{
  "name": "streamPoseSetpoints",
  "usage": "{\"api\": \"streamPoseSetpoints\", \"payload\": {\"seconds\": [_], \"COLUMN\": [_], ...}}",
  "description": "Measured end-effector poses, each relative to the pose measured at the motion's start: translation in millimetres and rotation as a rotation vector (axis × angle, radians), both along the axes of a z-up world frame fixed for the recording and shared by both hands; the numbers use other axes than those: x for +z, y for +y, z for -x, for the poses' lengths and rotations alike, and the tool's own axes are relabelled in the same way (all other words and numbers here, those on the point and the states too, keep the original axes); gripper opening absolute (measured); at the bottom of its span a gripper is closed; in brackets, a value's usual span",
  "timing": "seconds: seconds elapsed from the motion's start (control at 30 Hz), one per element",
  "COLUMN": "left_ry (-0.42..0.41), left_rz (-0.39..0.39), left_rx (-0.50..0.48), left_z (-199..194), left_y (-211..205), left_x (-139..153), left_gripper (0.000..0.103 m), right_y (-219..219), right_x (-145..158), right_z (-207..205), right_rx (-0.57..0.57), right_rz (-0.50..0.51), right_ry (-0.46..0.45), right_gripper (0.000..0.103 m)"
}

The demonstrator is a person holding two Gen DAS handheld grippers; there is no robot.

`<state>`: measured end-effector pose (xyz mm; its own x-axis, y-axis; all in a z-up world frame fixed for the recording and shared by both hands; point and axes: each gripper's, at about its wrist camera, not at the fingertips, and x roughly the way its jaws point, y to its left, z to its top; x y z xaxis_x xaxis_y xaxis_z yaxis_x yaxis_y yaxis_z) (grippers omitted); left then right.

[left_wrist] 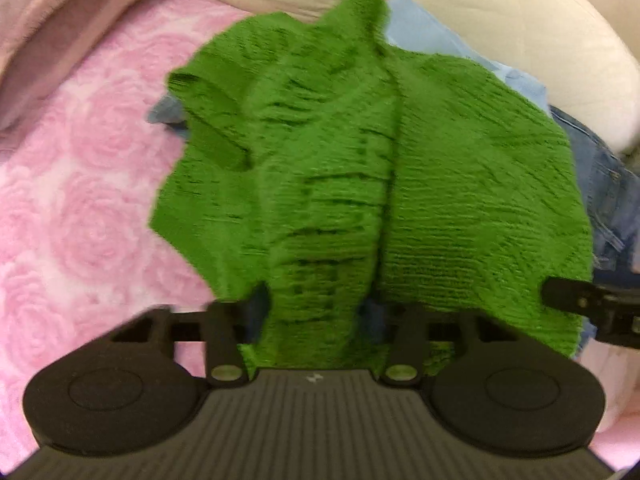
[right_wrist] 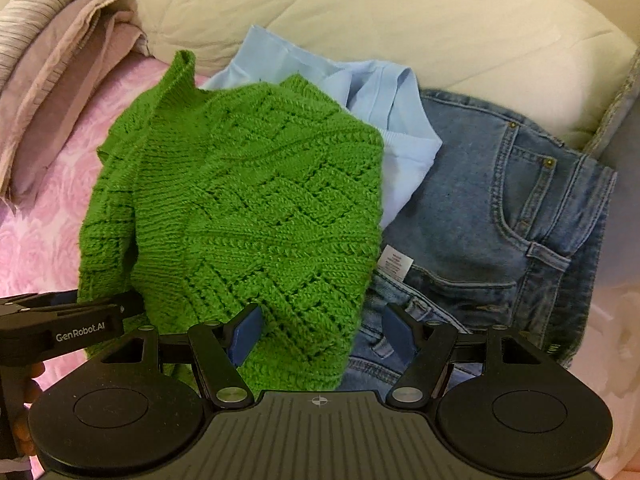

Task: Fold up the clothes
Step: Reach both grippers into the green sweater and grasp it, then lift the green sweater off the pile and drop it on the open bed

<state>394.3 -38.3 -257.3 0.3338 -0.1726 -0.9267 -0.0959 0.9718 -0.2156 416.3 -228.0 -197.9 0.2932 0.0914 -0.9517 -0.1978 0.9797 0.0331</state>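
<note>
A green knitted sweater [left_wrist: 360,168] lies folded on top of a light blue garment [left_wrist: 424,24] and beside blue jeans [left_wrist: 608,200]. In the right wrist view the sweater [right_wrist: 248,208] covers the left part of the light blue garment [right_wrist: 384,100], with the jeans [right_wrist: 500,216] to its right. My left gripper [left_wrist: 316,312] is open, with the sweater's near edge bunched between its fingers. My right gripper [right_wrist: 324,328] is open, its blue pads [right_wrist: 246,334] apart at the sweater's near right corner. The right gripper's finger shows at the left view's right edge [left_wrist: 580,300].
The clothes lie on a pink rose-patterned bedspread [left_wrist: 80,184]. A cream quilted pillow [right_wrist: 360,12] stands behind them. Folded mauve and grey fabric [right_wrist: 60,80] is stacked at the far left. The left gripper's arm [right_wrist: 68,328] and a hand show at the right view's lower left.
</note>
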Motion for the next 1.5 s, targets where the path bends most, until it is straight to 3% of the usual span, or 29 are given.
{"api": "streamPoseSetpoints", "payload": {"seconds": [0.1, 0.27, 0.5, 0.77, 0.93, 1.2, 1.27, 1.37, 1.5], "left_ry": [-0.024, -0.138, -0.294, -0.508, -0.643, -0.664, -0.586, -0.392, -0.236], "left_rz": [-0.022, -0.031, 0.023, 0.004, -0.114, -0.303, -0.346, -0.404, -0.366], "left_rx": [-0.03, -0.02, 0.086, 0.269, 0.361, 0.499, 0.613, 0.742, 0.852], "left_z": [1.6, 22.4, 85.7, 217.0, 318.0, 457.4, 496.3, 544.4, 614.8], "left_y": [-5.9, -3.2, 28.7, 70.7, 96.8, 150.1, 171.1, 197.3, 206.0], "left_x": [4.6, 40.2, 125.4, 233.3, 304.7, 364.9, 354.9, 319.0, 273.4], "left_gripper": [0.006, 0.005, 0.005, 0.005, 0.005, 0.005, 0.007, 0.008, 0.009], "right_y": [7.0, 15.4, 41.6, 107.5, 154.5, 212.7, 220.2, 231.2, 243.9], "right_x": [2.2, 14.9, 41.6, 78.9, 107.2, 141.7, 146.8, 152.7, 154.0], "right_z": [-3.5, -0.8, 20.1, 91.1, 159.9, 286.0, 313.9, 353.4, 405.8], "right_rx": [0.007, 0.033, 0.128, 0.362, 0.524, 0.727, 0.748, 0.768, 0.819], "right_rz": [0.0, -0.011, -0.049, -0.139, -0.217, -0.324, -0.344, -0.364, -0.367], "right_ry": [-0.001, -0.024, -0.053, -0.081, -0.095, -0.104, -0.099, -0.091, -0.066], "right_gripper": [0.069, 0.069, 0.07, 0.07, 0.07, 0.07, 0.07, 0.07, 0.07]}}
